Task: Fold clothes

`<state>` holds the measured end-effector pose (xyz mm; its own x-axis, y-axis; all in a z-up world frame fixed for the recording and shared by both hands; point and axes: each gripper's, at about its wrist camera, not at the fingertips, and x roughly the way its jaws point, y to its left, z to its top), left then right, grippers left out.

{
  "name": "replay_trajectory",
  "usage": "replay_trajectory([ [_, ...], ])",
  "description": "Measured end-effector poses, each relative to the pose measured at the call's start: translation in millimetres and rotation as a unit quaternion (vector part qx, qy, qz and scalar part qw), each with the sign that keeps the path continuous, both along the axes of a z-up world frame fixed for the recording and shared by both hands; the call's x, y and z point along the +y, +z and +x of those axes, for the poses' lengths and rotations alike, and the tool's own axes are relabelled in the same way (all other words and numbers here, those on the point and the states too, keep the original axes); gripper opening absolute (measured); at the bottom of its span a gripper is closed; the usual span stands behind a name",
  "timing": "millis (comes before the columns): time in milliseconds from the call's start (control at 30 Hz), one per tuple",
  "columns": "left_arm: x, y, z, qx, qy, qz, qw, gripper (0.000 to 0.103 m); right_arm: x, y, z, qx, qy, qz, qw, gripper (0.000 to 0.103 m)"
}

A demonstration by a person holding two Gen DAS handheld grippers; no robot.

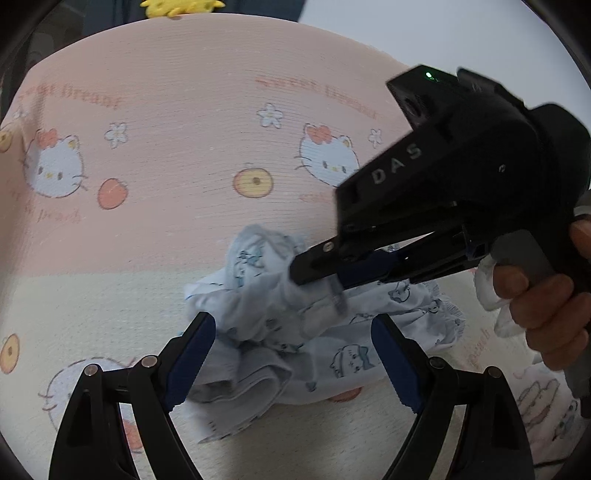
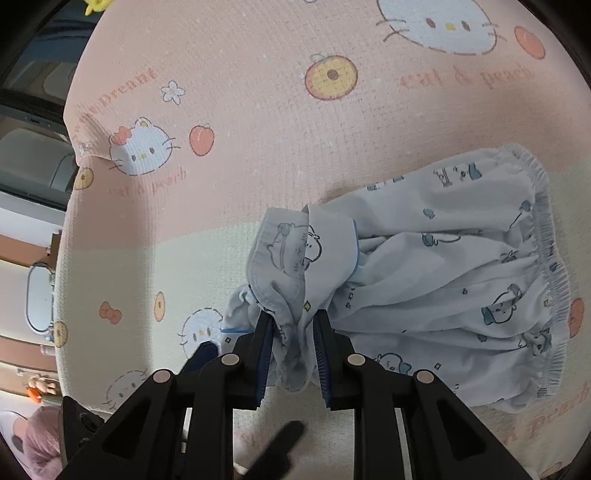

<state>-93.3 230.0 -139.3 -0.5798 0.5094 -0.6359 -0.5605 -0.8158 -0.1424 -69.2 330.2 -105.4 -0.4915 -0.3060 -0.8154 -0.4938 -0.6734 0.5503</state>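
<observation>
A pale blue garment (image 2: 443, 273) printed with small cartoon animals lies crumpled on the bed sheet, its gathered elastic waistband (image 2: 550, 258) at the right. My right gripper (image 2: 293, 350) is shut on a bunched fold near the garment's hem end, the cloth pinched between its blue pads. In the left wrist view the right gripper (image 1: 314, 273) reaches in from the right, held by a person's hand (image 1: 535, 295), biting into the top of the garment (image 1: 258, 332). My left gripper (image 1: 293, 358) hangs open just above the garment's near side, with nothing gripped.
The pink and cream cat-and-peach bed sheet (image 1: 147, 110) covers the whole surface. A yellow plush (image 1: 181, 7) sits at its far edge. Another white printed cloth (image 1: 546, 406) lies at the right under the hand. The bed's left edge (image 2: 62, 221) drops to room furniture.
</observation>
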Motion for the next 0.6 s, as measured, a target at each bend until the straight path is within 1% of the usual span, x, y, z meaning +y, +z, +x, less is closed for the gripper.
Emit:
replay_trajectory([
  [133,13,-9,-6,-0.006,-0.005,-0.002,1.0000,0.086,1,-4,0,-0.002,0.002,-0.008,1.000,0.021],
  [267,23,-18,-11,-0.002,-0.005,-0.014,0.9999,0.086,4,-6,0,-0.005,0.003,-0.017,1.000,0.021],
  [333,26,-20,-12,0.002,-0.009,-0.014,0.9999,0.086,6,-7,0,-0.005,0.003,-0.019,1.000,0.021],
  [400,29,-23,-13,0.006,-0.010,-0.013,0.9999,0.082,9,-6,-1,-0.003,0.001,-0.022,1.000,0.021],
  [433,30,-25,-14,0.003,-0.005,-0.018,0.9998,0.074,10,-6,-1,-0.002,0.000,-0.026,1.000,0.021],
  [467,31,-27,-16,0.001,-0.001,-0.023,0.9997,0.061,12,-6,-1,0.000,-0.002,-0.030,1.000,0.021],
  [500,32,-29,-18,-0.002,0.004,-0.029,0.9996,0.053,13,-6,-1,0.001,-0.003,-0.033,0.999,0.021],
  [533,32,-32,-22,-0.006,0.014,-0.035,0.9993,0.039,14,-6,-1,0.002,-0.004,-0.035,0.999,0.021],
  [567,31,-34,-25,-0.010,0.020,-0.036,0.9991,0.028,15,-6,-1,0.001,-0.004,-0.034,0.999,0.021],
  [600,30,-36,-27,-0.015,0.026,-0.036,0.9989,0.024,15,-6,-1,0.000,-0.005,-0.032,0.999,0.021],
])
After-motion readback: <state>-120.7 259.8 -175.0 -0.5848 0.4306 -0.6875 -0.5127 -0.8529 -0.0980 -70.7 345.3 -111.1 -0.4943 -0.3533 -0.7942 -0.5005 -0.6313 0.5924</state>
